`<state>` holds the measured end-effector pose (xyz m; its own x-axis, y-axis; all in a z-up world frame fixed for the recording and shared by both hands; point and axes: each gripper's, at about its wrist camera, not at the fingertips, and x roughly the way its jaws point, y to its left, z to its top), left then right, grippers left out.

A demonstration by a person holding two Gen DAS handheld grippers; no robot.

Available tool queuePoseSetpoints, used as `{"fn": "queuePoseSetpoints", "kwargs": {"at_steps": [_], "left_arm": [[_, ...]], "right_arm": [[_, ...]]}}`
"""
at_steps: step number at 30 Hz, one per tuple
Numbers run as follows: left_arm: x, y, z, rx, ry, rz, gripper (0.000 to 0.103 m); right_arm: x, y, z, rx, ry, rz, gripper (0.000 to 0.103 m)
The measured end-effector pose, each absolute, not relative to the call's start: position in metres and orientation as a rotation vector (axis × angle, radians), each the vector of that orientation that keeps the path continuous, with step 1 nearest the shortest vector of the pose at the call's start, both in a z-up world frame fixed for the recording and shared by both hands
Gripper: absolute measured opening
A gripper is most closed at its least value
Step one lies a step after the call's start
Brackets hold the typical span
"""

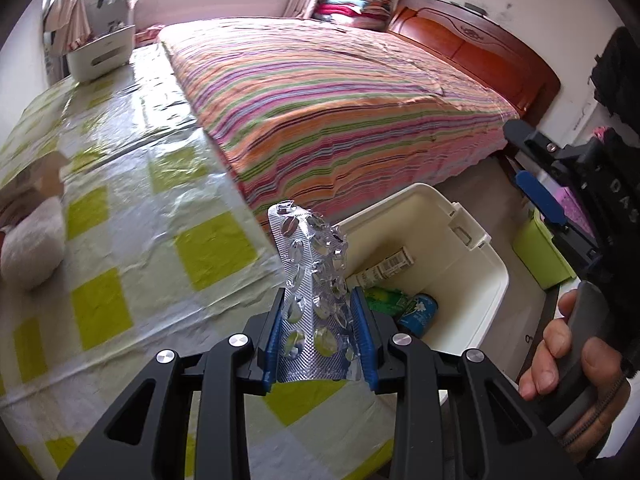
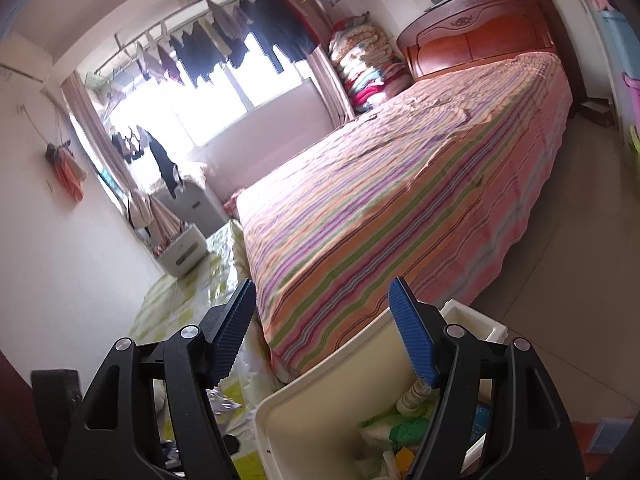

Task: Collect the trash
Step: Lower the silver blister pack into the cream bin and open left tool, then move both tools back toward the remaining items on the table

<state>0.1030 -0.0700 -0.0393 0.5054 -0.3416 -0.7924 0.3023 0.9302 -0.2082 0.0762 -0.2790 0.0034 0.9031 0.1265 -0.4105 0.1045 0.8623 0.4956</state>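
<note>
Left wrist view angled down near the bin (image 1: 460, 216), right wrist view flatter, both facing the bed (image 2: 400, 200)

A bench (image 1: 120, 216) covered in yellow-checked plastic carries a white lump (image 1: 32, 252) and a white box (image 1: 102, 54); beside it, a striped bed (image 1: 328, 92).

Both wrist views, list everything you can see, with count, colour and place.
blister pack: one, silver, emptied, clamped in the left gripper.
bin: one, cream, on the floor between table and bed, trash inside.
green packet: one, in the bin.
blue can: one, in the bin.
barcoded carton: one, white, in the bin.
tablecloth: one, yellow-green checks, glossy.
bed: one, striped sheet, red wood headboard.
folded quilts: one stack, mixed colours, by the headboard.
hanging clothes: several, mostly dark, at the window.
left gripper: black, blue pads.
right gripper: open, empty, above the bin.
hand: one, on the right gripper's handle.
</note>
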Motion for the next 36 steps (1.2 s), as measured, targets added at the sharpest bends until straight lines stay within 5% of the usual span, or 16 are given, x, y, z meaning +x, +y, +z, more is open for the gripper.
{"fn": "queuePoseSetpoints", "kwargs": {"at_steps": [21,23,25,36], "left_arm": [[0.117,-0.113,-0.052,0.040,0.992,-0.448,0.034],[0.116,-0.116,-0.054,0.041,1.000,-0.456,0.047],[0.113,-0.118,-0.054,0.045,0.999,-0.459,0.072],[0.104,-0.089,-0.053,-0.007,0.972,-0.394,0.076]], "right_arm": [[0.075,-0.302,-0.010,0.666,0.441,0.001,0.075],[0.075,-0.303,-0.010,0.670,0.446,0.005,0.075],[0.077,-0.303,-0.010,0.671,0.449,0.010,0.075],[0.088,-0.295,-0.012,0.644,0.483,0.039,0.075]]}}
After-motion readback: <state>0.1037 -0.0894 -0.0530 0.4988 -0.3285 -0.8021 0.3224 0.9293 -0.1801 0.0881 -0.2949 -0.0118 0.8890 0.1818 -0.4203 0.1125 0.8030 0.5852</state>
